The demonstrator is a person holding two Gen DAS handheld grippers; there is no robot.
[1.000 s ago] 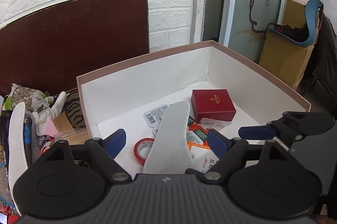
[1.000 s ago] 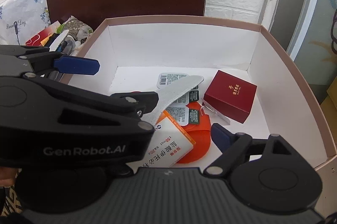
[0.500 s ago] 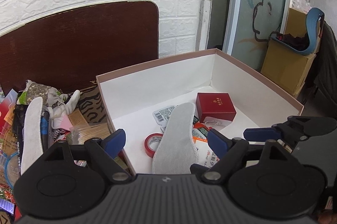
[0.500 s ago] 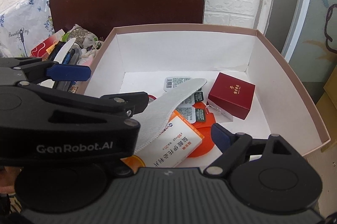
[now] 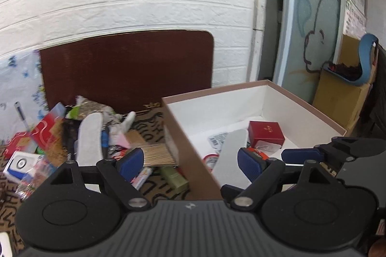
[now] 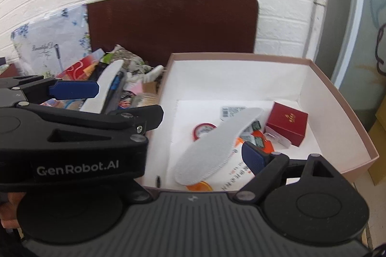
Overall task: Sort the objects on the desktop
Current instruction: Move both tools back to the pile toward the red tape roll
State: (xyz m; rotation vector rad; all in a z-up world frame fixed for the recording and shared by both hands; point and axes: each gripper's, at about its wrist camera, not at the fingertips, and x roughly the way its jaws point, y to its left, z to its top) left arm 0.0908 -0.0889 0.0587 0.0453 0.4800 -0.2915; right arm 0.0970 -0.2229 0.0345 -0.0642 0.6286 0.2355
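A pink-rimmed white box holds a grey insole, a red gift box, red tape and medicine packs. The insole also shows in the left wrist view. My left gripper is open and empty, straddling the box's left wall. It also shows from the side in the right wrist view. My right gripper is open and empty over the box's near edge; only its right finger shows, the left one is hidden behind the left gripper.
A clutter pile lies left of the box: a second white insole, a bundle of sticks, red packets, a green tube, a white-blue box. A brown board leans on the brick wall.
Both grippers have pulled back and left from the box. The grey insole now lies free in the box. The left gripper now straddles the box's left wall.
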